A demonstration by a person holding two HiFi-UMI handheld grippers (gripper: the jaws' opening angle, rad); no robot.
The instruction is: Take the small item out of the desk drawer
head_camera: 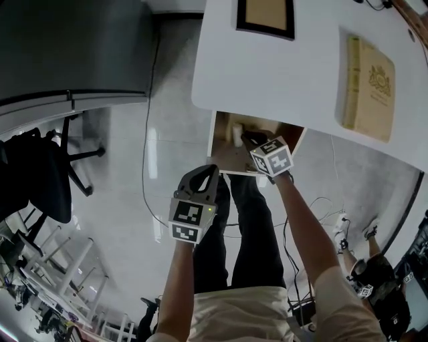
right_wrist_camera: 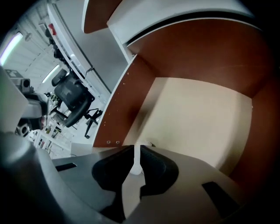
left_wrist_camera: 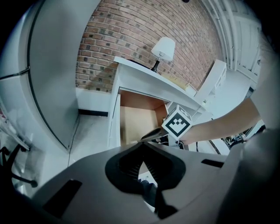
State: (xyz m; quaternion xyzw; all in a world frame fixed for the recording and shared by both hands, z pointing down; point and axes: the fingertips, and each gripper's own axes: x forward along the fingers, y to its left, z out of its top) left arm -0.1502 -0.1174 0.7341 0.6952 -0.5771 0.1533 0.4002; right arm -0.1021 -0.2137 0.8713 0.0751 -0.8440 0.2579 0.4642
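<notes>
The desk drawer (head_camera: 224, 159) stands pulled open under the white desk (head_camera: 294, 73), its pale floor (right_wrist_camera: 197, 118) walled in brown wood. A small white item (head_camera: 237, 135) lies in its near left part. My right gripper (head_camera: 249, 139) reaches into the drawer, its tips right next to the item. In the right gripper view my right gripper (right_wrist_camera: 136, 151) has its jaws a narrow slit apart, and the white item (right_wrist_camera: 136, 164) shows in the slit. My left gripper (head_camera: 212, 168) hangs in front of the drawer, shut and holding nothing; its jaws (left_wrist_camera: 141, 146) meet at the tip.
On the desk lie a framed picture (head_camera: 265, 17) and a tan book (head_camera: 368, 80). A black office chair (head_camera: 40, 174) stands at the left, with cables (head_camera: 150, 167) on the grey floor. The person's legs (head_camera: 241, 234) are below the drawer. A lamp (left_wrist_camera: 162, 48) stands before a brick wall.
</notes>
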